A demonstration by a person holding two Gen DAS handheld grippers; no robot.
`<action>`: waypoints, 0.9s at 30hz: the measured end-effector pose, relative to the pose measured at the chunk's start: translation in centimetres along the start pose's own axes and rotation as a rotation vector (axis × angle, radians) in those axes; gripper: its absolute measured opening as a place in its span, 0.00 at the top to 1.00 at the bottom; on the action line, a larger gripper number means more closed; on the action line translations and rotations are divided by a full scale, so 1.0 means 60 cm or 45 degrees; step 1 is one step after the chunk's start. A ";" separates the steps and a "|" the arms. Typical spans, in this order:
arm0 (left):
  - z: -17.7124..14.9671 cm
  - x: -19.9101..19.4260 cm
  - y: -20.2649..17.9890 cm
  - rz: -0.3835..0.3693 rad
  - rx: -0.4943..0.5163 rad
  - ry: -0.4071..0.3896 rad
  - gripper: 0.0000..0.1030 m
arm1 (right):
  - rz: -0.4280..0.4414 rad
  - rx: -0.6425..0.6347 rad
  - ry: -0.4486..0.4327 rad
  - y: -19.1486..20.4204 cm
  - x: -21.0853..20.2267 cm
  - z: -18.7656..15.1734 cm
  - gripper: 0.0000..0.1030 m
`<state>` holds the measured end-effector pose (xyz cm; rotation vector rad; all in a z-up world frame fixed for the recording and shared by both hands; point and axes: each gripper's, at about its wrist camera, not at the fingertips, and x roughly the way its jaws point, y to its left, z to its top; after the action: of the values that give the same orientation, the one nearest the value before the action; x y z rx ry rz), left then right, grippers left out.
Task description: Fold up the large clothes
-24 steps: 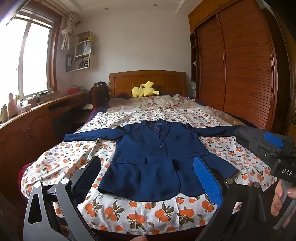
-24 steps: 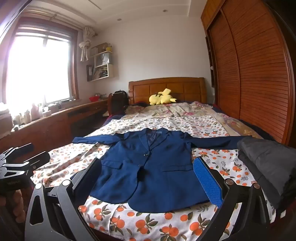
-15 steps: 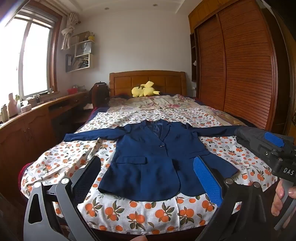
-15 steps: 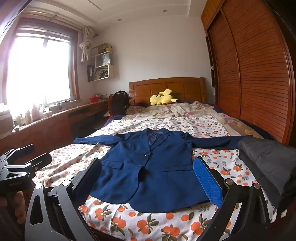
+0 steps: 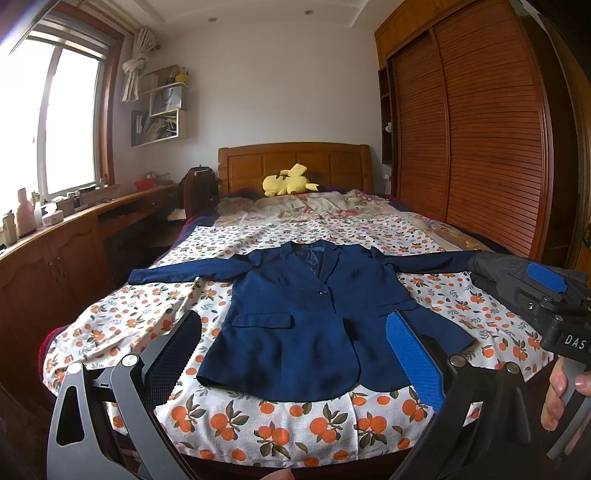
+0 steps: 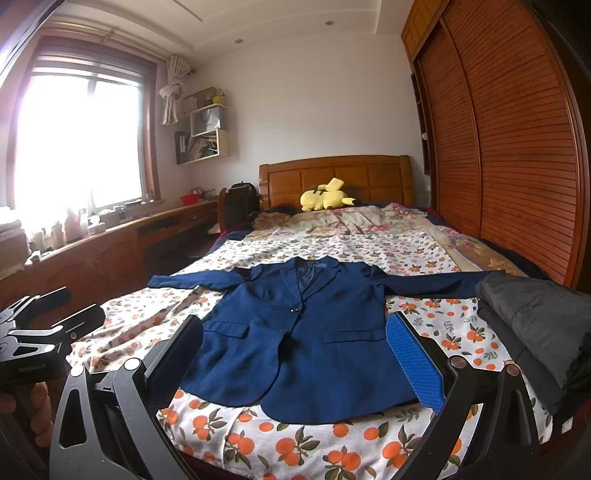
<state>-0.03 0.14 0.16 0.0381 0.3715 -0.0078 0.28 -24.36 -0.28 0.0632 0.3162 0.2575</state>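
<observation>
I stand at the foot of a bed [image 5: 280,432] spread with a white sheet printed with oranges; a floral quilt [image 5: 314,206] lies bunched toward its wooden headboard [image 5: 295,162], where a yellow plush toy [image 5: 288,182] rests. To my right a tall wardrobe [image 5: 480,140] with slatted reddish-brown sliding doors fills the wall. To my left a large window [image 6: 77,140] lets in strong, glaring daylight, its pale curtain [image 6: 171,99] knotted up beside it. Below the window a long wooden counter [image 5: 74,229] with cupboards carries bottles and small clutter. White box shelves [image 5: 162,107] hang on the plain white far wall [image 5: 280,92]. The ceiling [image 6: 280,26] has recessed spotlights.
</observation>
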 end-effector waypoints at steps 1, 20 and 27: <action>0.001 -0.003 0.001 0.000 0.000 -0.001 0.02 | 0.000 -0.001 0.000 0.000 0.000 0.000 0.07; 0.003 -0.013 -0.005 0.000 0.008 -0.016 0.02 | -0.007 -0.001 0.004 0.003 0.002 -0.004 0.07; 0.006 -0.015 -0.011 -0.001 0.014 -0.023 0.02 | -0.003 -0.001 0.003 0.003 0.003 -0.003 0.07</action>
<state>-0.76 -0.55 0.82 0.0487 0.3536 -0.0107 0.32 -24.13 -0.51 0.0617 0.3183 0.2552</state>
